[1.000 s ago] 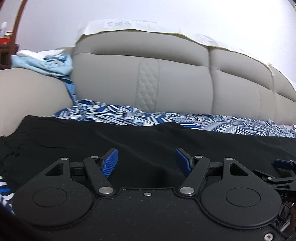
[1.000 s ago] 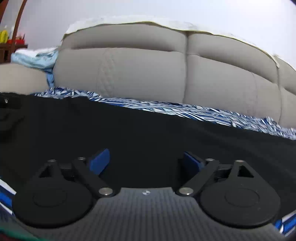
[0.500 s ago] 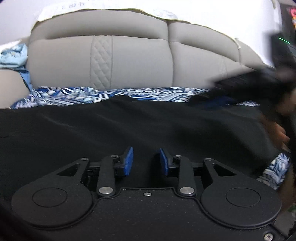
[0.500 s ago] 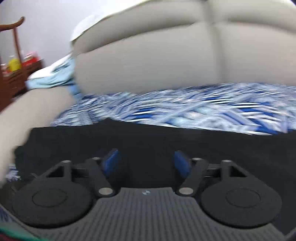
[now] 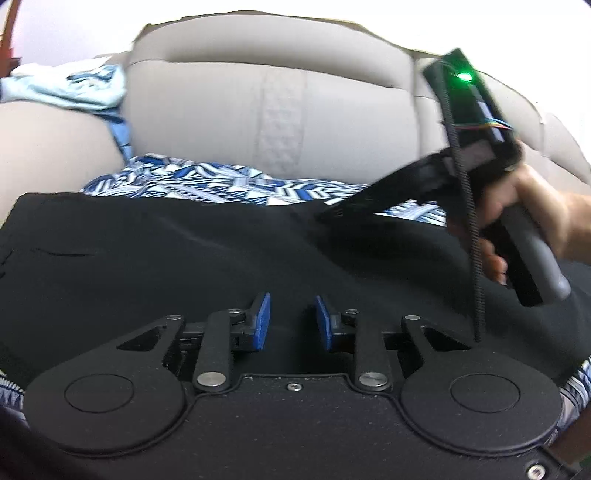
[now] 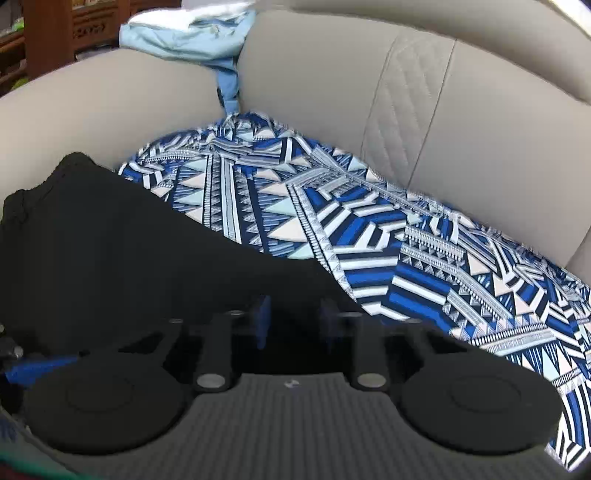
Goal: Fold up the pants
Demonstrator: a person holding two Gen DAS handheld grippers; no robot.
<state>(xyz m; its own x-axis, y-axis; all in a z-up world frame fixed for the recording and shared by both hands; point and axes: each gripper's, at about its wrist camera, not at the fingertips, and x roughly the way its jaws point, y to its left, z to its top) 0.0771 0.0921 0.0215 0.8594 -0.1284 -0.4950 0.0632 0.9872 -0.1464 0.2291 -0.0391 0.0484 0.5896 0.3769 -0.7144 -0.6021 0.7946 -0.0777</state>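
- Left tool [image 5: 291, 323]: blue pads [image 5: 261, 320] narrowed but with a gap between them, black cloth in the gap; actual pinch not clear, can't tell.
- Right tool [image 6: 291, 321]: blue pads [image 6: 263, 317] likewise close with a gap, dark and blurred against the black fabric; grip on cloth impossible to confirm.
- Same right tool seen from left wrist view [image 5: 332, 216], held in a hand [image 5: 546, 221], tips down at the far edge of the black fabric, green light lit on its body.
- Black pants [image 5: 184, 266] spread flat across the sofa seat, just ahead of and under both tools; in right wrist view [image 6: 110, 251] filling the lower left, edge running diagonally.
- Blue-white geometric patterned cloth [image 6: 369, 229] lying under the pants, covering the seat.
- Beige sofa [image 5: 221, 118] backrest behind, quilted stitched panel in the middle.
- Light blue garment [image 6: 192, 37] bunched on the sofa arm, well apart from the pants.
- Brown wooden furniture [image 6: 48, 33] at far upper left, blurred.
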